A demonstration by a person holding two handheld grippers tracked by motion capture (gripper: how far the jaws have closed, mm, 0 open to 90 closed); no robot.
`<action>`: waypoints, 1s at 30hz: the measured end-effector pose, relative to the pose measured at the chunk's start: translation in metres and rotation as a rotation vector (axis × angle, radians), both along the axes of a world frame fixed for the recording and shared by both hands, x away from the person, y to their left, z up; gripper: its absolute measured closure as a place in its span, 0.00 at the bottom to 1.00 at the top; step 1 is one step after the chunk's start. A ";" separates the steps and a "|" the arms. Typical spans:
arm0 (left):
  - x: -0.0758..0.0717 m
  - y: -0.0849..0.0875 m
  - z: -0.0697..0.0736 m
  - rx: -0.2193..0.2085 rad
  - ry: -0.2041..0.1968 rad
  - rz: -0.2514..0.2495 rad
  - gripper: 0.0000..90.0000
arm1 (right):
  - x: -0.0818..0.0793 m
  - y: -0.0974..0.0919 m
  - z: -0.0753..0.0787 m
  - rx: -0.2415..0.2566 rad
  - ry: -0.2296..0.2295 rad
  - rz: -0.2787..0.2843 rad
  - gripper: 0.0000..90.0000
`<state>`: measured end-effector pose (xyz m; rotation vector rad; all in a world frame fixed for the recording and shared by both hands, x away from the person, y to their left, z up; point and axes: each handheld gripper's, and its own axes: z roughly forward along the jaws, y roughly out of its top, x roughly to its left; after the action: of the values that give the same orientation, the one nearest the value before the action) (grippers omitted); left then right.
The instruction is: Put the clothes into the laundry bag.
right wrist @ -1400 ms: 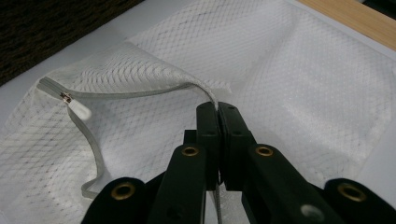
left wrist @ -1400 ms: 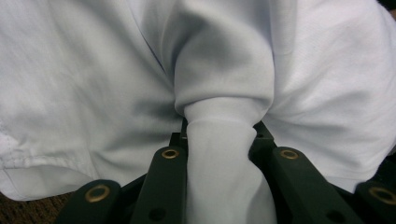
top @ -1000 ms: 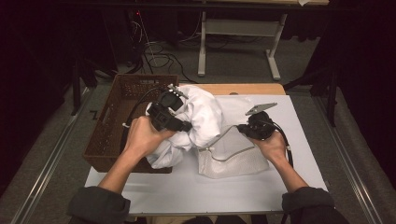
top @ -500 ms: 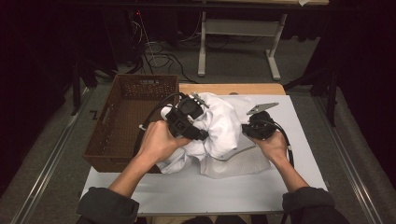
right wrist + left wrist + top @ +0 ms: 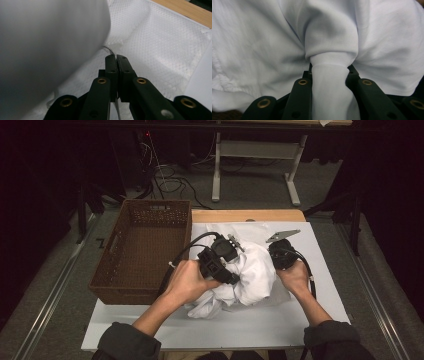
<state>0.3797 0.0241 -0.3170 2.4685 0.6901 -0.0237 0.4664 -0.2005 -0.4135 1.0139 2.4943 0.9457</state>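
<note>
Left gripper (image 5: 329,75) pinches a fold of the white garment (image 5: 252,275), carrying it over the mesh bag (image 5: 160,45), whose drawstring (image 5: 110,51) the right gripper (image 5: 116,58) clamps at mid-table; next, stuff it into the opening.

A crumpled white garment (image 5: 252,275) lies bunched over a white mesh bag (image 5: 160,47) on the table.

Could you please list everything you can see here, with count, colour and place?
white garment: one, white, bunched mid-table.
mesh bag: one, white net, under and beside the garment.
drawstring: one, white, on the bag's edge.
basket: one, brown wicker, left of the table.
table: one, white top.
left gripper: black, shut on a fold of the garment.
right gripper: black, shut on the drawstring.
</note>
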 end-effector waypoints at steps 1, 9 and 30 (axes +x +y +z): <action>0.000 -0.002 -0.004 -0.004 0.008 -0.006 0.83 | 0.000 -0.001 0.000 0.000 -0.003 0.000 0.99; -0.002 -0.019 -0.042 0.081 0.000 -0.008 0.82 | 0.001 -0.001 -0.002 -0.004 0.004 0.002 0.99; 0.017 -0.029 -0.117 0.157 -0.032 0.111 0.81 | -0.001 0.009 -0.009 -0.029 0.018 0.038 1.00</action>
<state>0.3967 -0.0048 -0.4342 2.5688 0.8422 0.1159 0.4654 -0.1915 -0.4222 0.9738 2.5430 0.9130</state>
